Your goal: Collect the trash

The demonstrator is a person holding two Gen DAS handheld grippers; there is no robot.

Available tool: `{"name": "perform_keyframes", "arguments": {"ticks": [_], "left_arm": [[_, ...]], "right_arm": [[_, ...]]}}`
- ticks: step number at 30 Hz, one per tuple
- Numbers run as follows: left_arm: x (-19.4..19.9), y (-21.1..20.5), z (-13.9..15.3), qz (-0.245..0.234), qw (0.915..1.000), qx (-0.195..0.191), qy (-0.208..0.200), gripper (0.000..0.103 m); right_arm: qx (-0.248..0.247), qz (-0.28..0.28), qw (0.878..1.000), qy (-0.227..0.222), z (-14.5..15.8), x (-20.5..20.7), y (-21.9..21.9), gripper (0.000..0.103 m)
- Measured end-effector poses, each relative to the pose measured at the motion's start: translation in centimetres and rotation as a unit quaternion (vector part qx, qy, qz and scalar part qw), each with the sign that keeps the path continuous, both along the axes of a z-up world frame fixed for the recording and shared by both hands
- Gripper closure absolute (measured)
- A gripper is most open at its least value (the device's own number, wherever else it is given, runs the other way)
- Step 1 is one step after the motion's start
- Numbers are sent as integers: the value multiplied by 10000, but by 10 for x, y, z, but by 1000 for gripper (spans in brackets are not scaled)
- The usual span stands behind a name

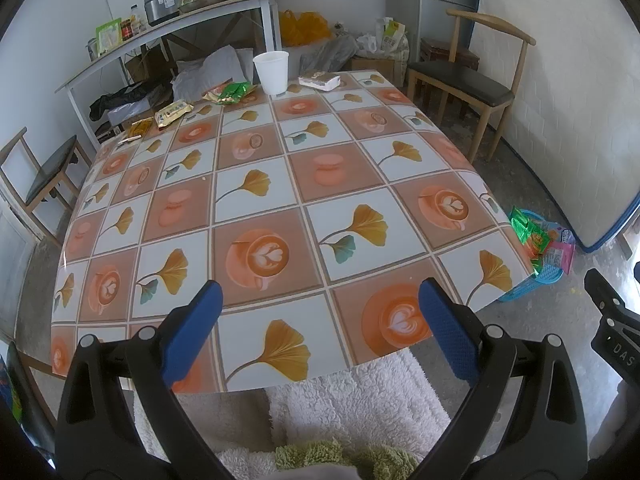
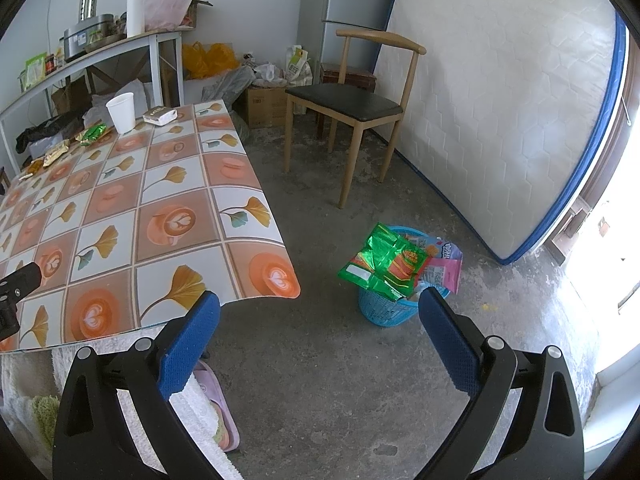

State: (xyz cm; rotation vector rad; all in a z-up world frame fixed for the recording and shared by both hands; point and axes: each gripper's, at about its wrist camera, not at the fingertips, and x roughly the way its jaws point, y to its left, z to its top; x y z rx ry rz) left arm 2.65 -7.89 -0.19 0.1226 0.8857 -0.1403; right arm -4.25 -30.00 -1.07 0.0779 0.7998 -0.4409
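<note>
— Several wrappers [image 1: 172, 112] are seen strung along the far left edge of the table [image 1: 360, 184], with a green packet [image 1: 232, 93], a white paper cup [image 1: 272, 72] and a wrapped block [image 1: 320, 80] beside them. What risk is carried from here?

— A long reach across the tablecloth is judged necessary; the cup could be tipped if it is clipped on the way to the packet.

— How are the jaws shown?

— Both are held spread and empty: the left gripper [image 1: 320, 308] over the near table edge, well apart from all the litter; the right gripper [image 2: 320, 316] over the floor, nearer the blue basket [image 2: 384, 312].

— And the basket?

— It is already heaped with bags [image 2: 380, 268] overhanging the rim; further pieces could be spilled onto the floor.
</note>
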Motion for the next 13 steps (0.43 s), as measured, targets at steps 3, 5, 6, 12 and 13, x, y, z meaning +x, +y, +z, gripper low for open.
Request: {"name": "perform_keyframes", "arguments": {"ticks": [3, 5, 6, 12, 13], "left_arm": [[0, 0, 1, 6, 10000, -5, 6, 9], [0, 0, 1, 7, 10000, -4, 5, 9], [0, 0, 1, 9, 10000, -9, 2, 9], [0, 0, 1, 14, 10000, -25, 22, 9], [0, 0, 2, 22, 10000, -31, 25, 9]], "right_arm": [[1, -1, 10000, 1, 0, 0, 0, 6], [-1, -2, 10000, 1, 0, 0, 0, 6], [-2, -5, 10000, 1, 0, 0, 0, 6], [5, -3, 10000, -3, 0, 0, 0, 6], [8, -4, 10000, -2, 0, 1, -1, 6]]}}
